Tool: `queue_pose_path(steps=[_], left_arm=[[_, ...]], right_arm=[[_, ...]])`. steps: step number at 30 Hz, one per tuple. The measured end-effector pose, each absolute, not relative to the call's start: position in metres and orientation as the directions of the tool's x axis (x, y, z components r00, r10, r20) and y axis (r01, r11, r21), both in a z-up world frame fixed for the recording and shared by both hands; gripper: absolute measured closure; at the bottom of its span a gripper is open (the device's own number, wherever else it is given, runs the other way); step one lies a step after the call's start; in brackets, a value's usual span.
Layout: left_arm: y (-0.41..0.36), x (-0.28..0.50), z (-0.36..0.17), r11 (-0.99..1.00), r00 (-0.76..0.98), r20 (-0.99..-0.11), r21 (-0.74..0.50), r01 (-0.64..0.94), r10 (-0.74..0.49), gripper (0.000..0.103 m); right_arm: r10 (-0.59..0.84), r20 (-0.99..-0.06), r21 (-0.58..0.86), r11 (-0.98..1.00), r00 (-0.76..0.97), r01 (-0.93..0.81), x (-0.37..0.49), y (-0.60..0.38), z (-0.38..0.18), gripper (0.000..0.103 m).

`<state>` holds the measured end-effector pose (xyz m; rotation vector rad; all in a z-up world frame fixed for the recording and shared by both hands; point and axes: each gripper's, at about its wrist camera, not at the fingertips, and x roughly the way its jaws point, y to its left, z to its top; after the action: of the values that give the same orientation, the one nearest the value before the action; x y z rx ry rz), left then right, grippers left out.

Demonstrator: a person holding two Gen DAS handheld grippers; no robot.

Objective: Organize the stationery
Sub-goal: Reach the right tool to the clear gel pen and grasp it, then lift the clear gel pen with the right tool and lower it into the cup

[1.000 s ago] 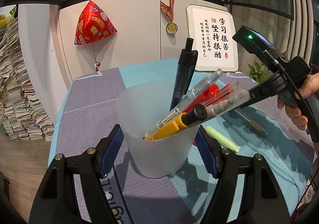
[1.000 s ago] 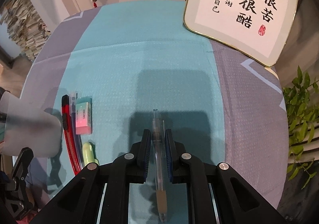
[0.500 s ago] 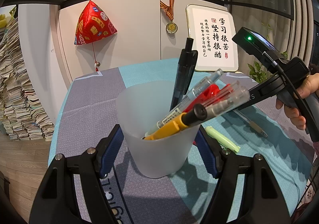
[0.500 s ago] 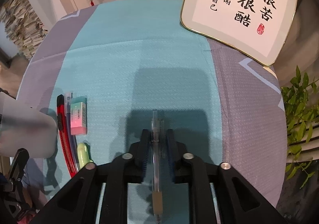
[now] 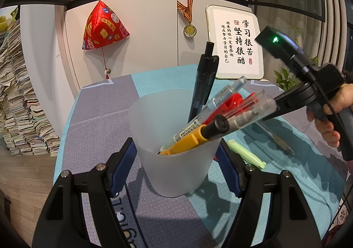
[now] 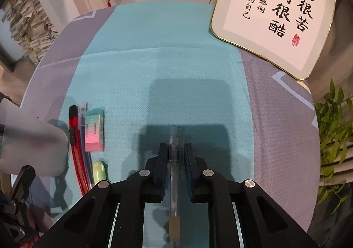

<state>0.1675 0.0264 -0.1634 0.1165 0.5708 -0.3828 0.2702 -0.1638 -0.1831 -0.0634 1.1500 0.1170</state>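
My left gripper (image 5: 174,161) is shut on a frosted plastic cup (image 5: 174,166) that stands on the table and holds several pens and markers (image 5: 220,115). My right gripper (image 6: 175,159) is shut on a clear pen (image 6: 174,181) that runs lengthwise between its pads, just above the teal cloth. The same pen (image 5: 274,137) shows in the left wrist view under the right gripper's body (image 5: 308,89). The cup (image 6: 30,144) shows at the left edge of the right wrist view.
A red utility knife (image 6: 76,148), a clear pen (image 6: 82,128), a pink-green eraser (image 6: 94,131) and a green highlighter (image 6: 99,171) lie beside the cup. A framed calligraphy board (image 6: 273,14) leans at the back right. A plant (image 6: 331,133) is right of the table.
My right gripper with the clear pen has risen slightly off the cloth and tilted a little forward. The left gripper and cup have not moved.
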Motion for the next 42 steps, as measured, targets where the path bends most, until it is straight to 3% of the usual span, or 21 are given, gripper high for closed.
queue_pose_path(steps=[15,30,36,42], left_arm=[[0.027,0.168,-0.163,0.923,0.773,-0.547,0.000,0.385,-0.322,0.031],[0.026,0.168,-0.164,0.923,0.772,-0.548,-0.001,0.385,-0.322,0.032],[0.026,0.168,-0.164,0.923,0.772,-0.548,-0.001,0.385,-0.322,0.032],[0.026,0.168,-0.164,0.923,0.772,-0.548,0.001,0.385,-0.322,0.032]], right_arm=[[0.117,-0.793,0.027,0.987,0.598,-0.157,0.217,-0.155,-0.099,0.088],[0.261,-0.557,0.025,0.954,0.789,-0.298,0.191,-0.096,0.016,0.088],[0.323,-0.550,0.013,0.926,0.771,-0.378,0.191,-0.060,0.020,0.088],[0.341,-0.606,-0.004,0.902,0.718,-0.431,0.195,-0.035,-0.003,0.088]])
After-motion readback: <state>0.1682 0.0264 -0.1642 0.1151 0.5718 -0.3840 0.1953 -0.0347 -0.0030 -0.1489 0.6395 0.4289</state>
